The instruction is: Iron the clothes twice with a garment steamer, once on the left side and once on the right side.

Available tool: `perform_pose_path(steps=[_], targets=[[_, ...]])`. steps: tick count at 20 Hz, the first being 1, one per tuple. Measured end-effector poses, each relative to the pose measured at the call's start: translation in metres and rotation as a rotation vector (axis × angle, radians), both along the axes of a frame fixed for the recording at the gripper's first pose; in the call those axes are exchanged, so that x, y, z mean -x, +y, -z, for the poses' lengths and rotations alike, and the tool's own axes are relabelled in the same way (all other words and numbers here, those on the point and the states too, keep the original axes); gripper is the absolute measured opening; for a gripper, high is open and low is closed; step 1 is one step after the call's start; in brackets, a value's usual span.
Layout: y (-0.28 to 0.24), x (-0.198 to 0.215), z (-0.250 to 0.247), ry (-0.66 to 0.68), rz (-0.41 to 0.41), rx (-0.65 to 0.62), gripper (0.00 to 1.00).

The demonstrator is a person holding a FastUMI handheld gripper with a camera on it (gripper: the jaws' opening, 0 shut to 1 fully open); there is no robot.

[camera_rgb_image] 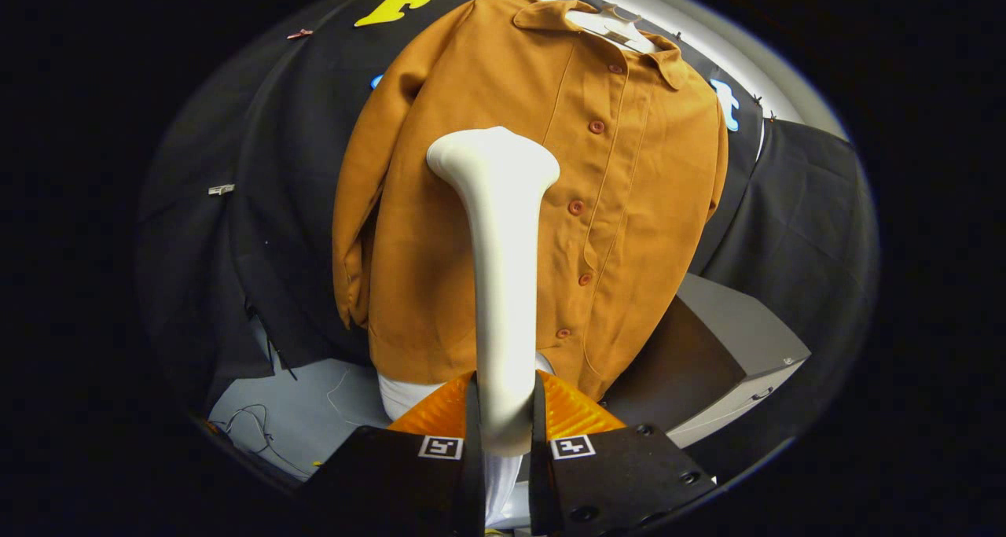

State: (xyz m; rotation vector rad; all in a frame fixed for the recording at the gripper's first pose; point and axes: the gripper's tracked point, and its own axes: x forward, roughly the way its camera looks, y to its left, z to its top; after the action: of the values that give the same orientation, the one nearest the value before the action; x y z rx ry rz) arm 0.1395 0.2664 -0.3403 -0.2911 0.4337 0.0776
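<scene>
The claw [503, 423] grips the garment steamer [499, 230] between both fingers; its head meets the hanging shirt [629, 207] ahead.

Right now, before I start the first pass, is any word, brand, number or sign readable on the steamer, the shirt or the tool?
None can be read.
Garment steamer, clamped by its handle in the tool: plain, no brand visible.
Shirt: no label or print visible.
Square markers on the tool: coded patterns, not letters or numbers.
</scene>
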Motion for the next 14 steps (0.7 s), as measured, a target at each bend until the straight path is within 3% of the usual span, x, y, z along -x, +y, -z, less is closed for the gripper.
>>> perform_pose_path(steps=[5, 14], targets=[[-0.004, 0.015, 0.018, 0.053, -0.028, -0.009, 0.26], [-0.024, 0.045, -0.022, -0.009, -0.065, -0.088, 0.26]])
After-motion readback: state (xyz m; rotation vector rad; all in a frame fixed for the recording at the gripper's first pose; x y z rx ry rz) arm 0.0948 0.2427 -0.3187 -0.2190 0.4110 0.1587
